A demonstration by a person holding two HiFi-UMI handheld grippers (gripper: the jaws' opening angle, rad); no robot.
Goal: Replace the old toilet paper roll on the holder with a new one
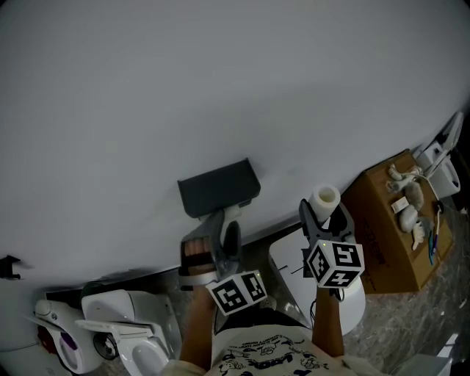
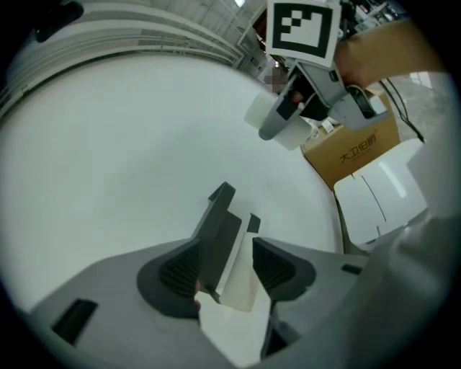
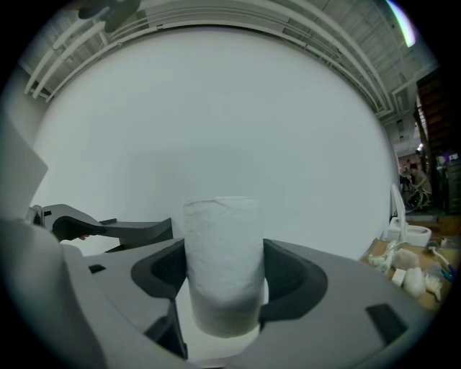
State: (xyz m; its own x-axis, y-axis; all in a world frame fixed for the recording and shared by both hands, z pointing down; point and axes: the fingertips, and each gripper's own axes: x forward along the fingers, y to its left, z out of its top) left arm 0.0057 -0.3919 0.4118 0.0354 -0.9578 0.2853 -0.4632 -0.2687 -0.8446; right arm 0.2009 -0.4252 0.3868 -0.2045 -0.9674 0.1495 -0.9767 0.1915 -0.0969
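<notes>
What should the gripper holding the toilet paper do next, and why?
Probably carry it sideways to its left, toward the holder on the wall. The right gripper is shut on the toilet paper roll, which is apart from the holder, off to its right in the head view. The left gripper is clamped on the holder, so it looks ready.

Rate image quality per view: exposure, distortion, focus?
Head view: underexposed, flat grey wall, no hard shadows. Left gripper view: strong fisheye, black corners; the clamped holder lid is fairly sharp, the right hand at top right is soft. Right gripper view: same fisheye, ceiling lines bowed; toilet paper roll crisp enough to show texture, right-edge clutter tiny and blurred.
</notes>
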